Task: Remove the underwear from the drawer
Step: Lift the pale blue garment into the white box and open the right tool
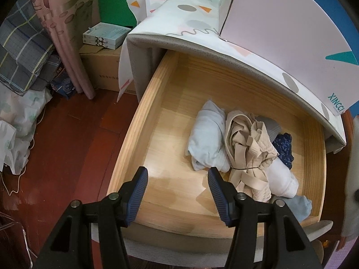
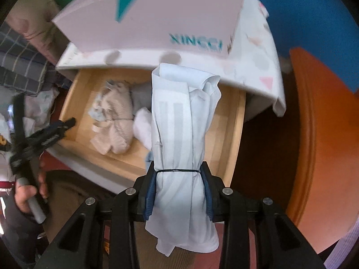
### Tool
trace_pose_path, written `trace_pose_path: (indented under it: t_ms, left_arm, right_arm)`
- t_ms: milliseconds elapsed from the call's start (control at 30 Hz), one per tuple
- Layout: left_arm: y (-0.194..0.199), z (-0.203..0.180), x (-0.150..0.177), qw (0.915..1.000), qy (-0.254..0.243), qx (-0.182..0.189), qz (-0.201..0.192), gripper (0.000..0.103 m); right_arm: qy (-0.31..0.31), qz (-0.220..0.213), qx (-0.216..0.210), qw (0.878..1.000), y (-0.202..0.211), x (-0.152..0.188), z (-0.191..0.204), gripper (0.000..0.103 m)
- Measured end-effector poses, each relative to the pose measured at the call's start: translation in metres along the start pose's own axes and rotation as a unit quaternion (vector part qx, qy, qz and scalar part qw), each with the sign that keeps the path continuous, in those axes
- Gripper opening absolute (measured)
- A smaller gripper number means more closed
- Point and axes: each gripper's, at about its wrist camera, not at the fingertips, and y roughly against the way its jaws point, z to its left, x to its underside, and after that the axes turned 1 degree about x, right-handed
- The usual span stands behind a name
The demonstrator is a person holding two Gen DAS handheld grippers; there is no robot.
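Right hand-held gripper (image 2: 179, 190) pinches a pale blue rolled bundle of underwear (image 2: 181, 134), bound by a thin dark elastic band (image 2: 177, 170) right at the blue ribbed fingers (image 2: 149, 192). The bundle stands up between the pads and extends forward, held above the open light-wood drawer (image 2: 235, 121), whose front right corner lies just ahead of the fingertips.

Left hand-held gripper (image 1: 178, 192) is spread wide, nothing between its blue ribbed pads (image 1: 139, 192), hovering over the drawer's near front edge (image 1: 175, 222). Ahead and to the right of its fingertips, on the drawer floor, lie a pale blue folded garment (image 1: 206, 136), a beige lace bundle with straps (image 1: 249, 152) touching it, a white rolled piece (image 1: 282, 179), a dark blue patterned item (image 1: 285, 148) and a light blue piece (image 1: 298, 206) at the front right corner. The beige straps reach close to the right pad.

Beyond both, a pink cardboard box printed "XINCCI" (image 2: 157, 18) sits on the cloth-covered cabinet top (image 1: 190, 22) over the drawer.
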Motion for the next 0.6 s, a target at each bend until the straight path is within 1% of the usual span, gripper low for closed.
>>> trace_pose_path:
  t_ms: [100,167,267,433,600]
  left_arm:
    - [0.001,0.000,0.000,1.0000,-0.001,0.001,-0.002,0.057]
    - [0.001,0.000,0.001,1.0000,-0.002,-0.001,-0.002,0.057]
    - [-0.001,-0.002,0.001,1.0000,-0.007,-0.002,0.000,0.057]
    - [-0.001,-0.006,0.002,0.9999,-0.014,-0.004,-0.001,0.057]
    - [-0.002,-0.006,0.001,0.9999,-0.016,-0.003,-0.002,0.057]
  right_arm:
    - [0.005,-0.031,-0.003,0.999,0.028,-0.017,0.005,0.033]
    - [0.004,-0.047,-0.006,0.999,0.040,-0.035,0.008,0.033]
    - [0.001,-0.072,0.004,0.997,0.054,-0.067,0.013,0.033]
    - [-0.004,-0.108,0.026,0.994,0.080,-0.134,0.016,0.033]
    - [-0.014,-0.122,0.037,0.992,0.080,-0.195,0.017,0.033]
